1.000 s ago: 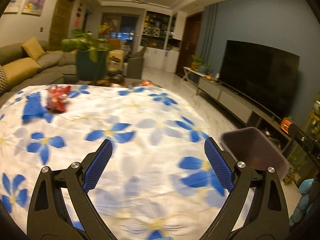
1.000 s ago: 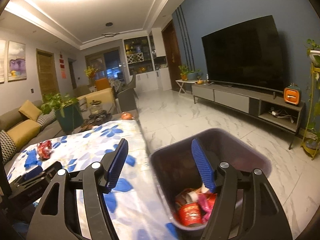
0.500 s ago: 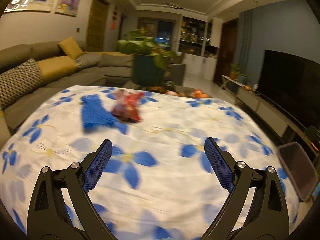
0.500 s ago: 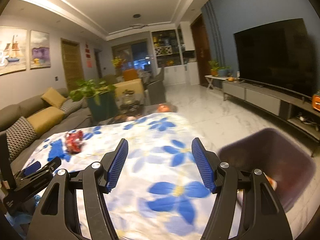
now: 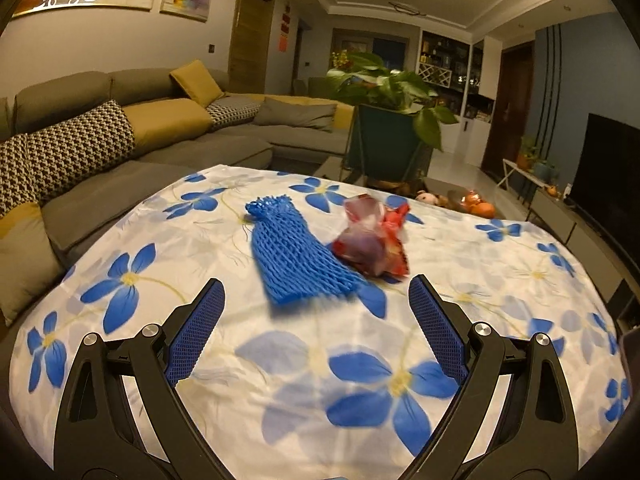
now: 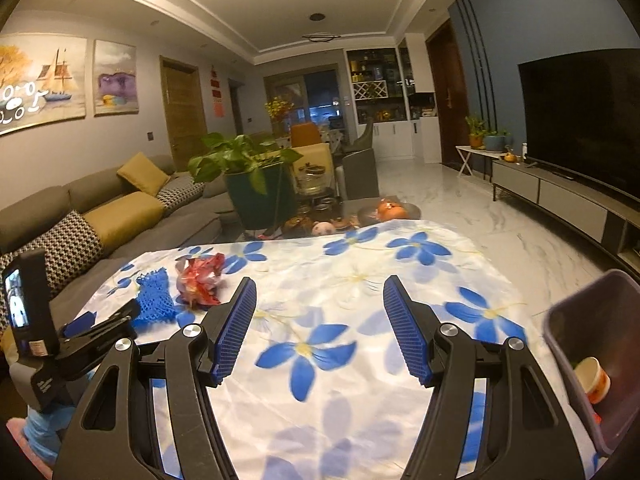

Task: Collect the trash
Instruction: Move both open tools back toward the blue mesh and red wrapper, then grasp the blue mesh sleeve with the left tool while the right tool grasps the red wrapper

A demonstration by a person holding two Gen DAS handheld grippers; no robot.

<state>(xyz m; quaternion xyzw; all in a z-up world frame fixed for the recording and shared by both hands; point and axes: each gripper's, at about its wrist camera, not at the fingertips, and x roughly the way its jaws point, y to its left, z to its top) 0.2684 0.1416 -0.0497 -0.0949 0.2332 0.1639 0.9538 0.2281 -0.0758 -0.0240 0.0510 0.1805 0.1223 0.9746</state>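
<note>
1. Ahead, the blue foam net (image 5: 298, 258) lies on the floral cloth (image 5: 320, 360), long axis running away, red wrapper (image 5: 374, 242) touching its right.
2. The left gripper (image 5: 316, 330), spread and empty, is nearer; the right gripper (image 6: 320, 330) is likewise spread and empty, beside the bin (image 6: 592, 308).

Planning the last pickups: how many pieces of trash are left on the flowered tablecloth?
2: a blue foam mesh sleeve just ahead of the left gripper, and a crumpled red plastic wrapper touching its right side. None appears hidden.

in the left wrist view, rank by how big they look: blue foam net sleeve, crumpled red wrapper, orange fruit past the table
1. Blue foam net sleeve, clearly largest.
2. Crumpled red and clear plastic wrapper, beside it.
3. Orange fruit, smallest, though it sits farther from the camera, so its true size is unsure.
</note>
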